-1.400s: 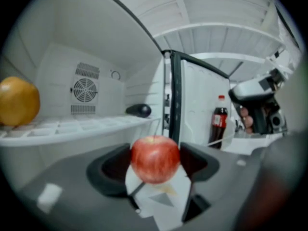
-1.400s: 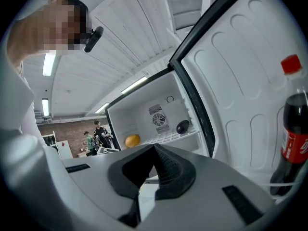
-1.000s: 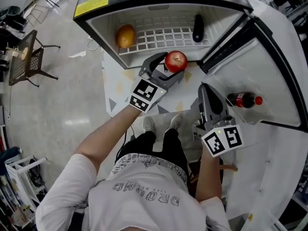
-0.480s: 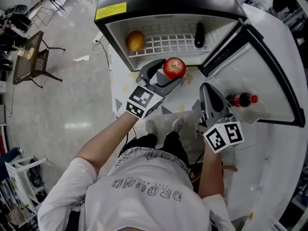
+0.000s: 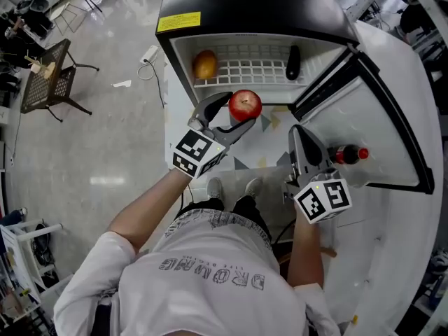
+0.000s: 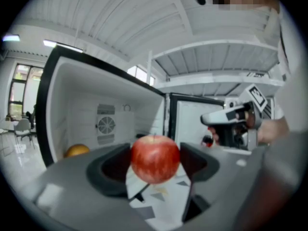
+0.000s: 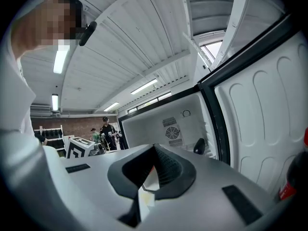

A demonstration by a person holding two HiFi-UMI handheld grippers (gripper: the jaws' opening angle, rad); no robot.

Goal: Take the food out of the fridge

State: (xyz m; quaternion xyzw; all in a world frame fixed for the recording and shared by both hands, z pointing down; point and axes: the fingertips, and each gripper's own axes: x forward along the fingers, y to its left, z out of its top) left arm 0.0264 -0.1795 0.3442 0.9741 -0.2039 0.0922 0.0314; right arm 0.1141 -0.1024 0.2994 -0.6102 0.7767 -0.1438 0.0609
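Though open, fridge [image 5: 252,2] with orange [image 5: 204,64], dark item [image 5: 292,61]

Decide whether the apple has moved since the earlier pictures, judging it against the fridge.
Yes. Held in the left gripper, the apple has drawn slightly out from the fridge and leftward, nearer the orange on its shelf.

Shelf [image 5: 245,69] bears orange [image 5: 205,64] (left), dark item [image 5: 292,61].
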